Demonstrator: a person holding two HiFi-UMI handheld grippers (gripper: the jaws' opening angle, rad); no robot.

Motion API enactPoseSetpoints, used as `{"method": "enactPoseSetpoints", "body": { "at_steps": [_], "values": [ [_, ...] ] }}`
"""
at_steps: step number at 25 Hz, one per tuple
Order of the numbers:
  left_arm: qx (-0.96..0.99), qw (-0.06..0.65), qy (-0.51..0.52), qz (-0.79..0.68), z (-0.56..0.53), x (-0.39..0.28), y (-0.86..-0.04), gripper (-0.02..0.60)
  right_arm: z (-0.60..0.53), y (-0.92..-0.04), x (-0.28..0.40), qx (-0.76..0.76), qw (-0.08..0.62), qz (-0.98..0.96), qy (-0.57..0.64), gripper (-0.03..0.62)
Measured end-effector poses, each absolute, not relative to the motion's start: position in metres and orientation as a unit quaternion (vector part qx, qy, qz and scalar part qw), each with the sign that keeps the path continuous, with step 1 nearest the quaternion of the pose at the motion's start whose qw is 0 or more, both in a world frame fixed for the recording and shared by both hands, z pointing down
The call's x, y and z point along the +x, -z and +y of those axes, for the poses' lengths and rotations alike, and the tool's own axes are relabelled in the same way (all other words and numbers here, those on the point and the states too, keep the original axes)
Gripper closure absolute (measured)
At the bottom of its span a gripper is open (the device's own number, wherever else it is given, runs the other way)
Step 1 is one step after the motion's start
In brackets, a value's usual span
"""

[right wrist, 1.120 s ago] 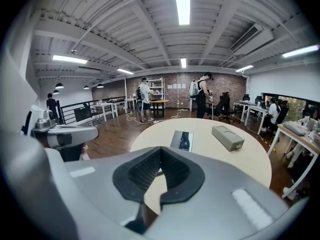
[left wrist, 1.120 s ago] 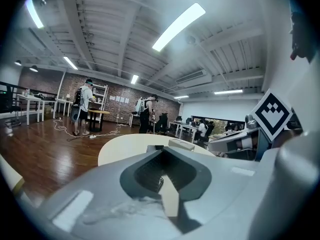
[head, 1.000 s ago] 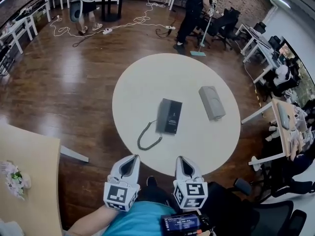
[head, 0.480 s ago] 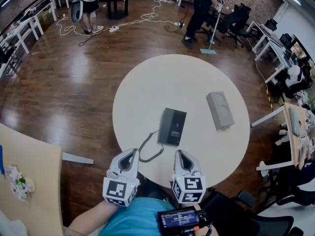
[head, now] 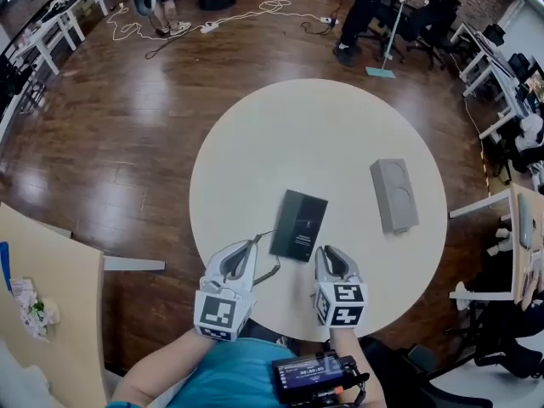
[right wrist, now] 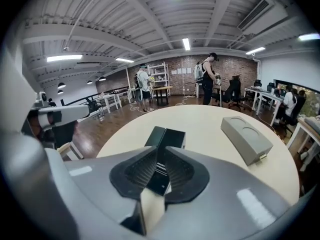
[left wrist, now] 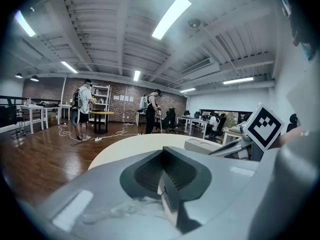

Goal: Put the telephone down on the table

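The telephone (head: 298,225) is a flat black unit lying on the round white table (head: 280,134); its cord (head: 274,270) curls off its left side. My right gripper (head: 327,252) hovers over the table edge just short of the phone's near right corner. Its jaws are opening by a narrow slit with nothing between them, and the telephone (right wrist: 167,138) shows beyond the right gripper (right wrist: 160,154). My left gripper (head: 249,246) hangs above the cord, left of the phone. The left gripper (left wrist: 164,156) is shut and empty.
A grey box (head: 394,195) lies on the table's right side, also seen as the grey box (right wrist: 246,136). A wooden desk (head: 51,313) stands at the lower left. People, cables and office chairs occupy the far floor. A handheld screen (head: 316,372) sits at my waist.
Both grippers have moved forward from in front of the table to over its near edge, closing on the telephone. The telephone and grey box have not shifted on the table.
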State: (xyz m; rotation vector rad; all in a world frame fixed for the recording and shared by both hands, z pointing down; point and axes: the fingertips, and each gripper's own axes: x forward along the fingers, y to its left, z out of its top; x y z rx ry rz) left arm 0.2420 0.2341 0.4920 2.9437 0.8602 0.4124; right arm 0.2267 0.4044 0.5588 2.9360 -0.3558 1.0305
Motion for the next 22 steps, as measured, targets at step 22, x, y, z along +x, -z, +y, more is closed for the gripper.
{"method": "enactPoseSetpoints", "body": {
  "at_steps": [22],
  "values": [
    [0.938,-0.022,-0.253,0.234,0.236,0.286,-0.591,0.566,0.405,-0.678,0.285,0.804,-0.188,-0.326,-0.459,0.373]
  ]
}}
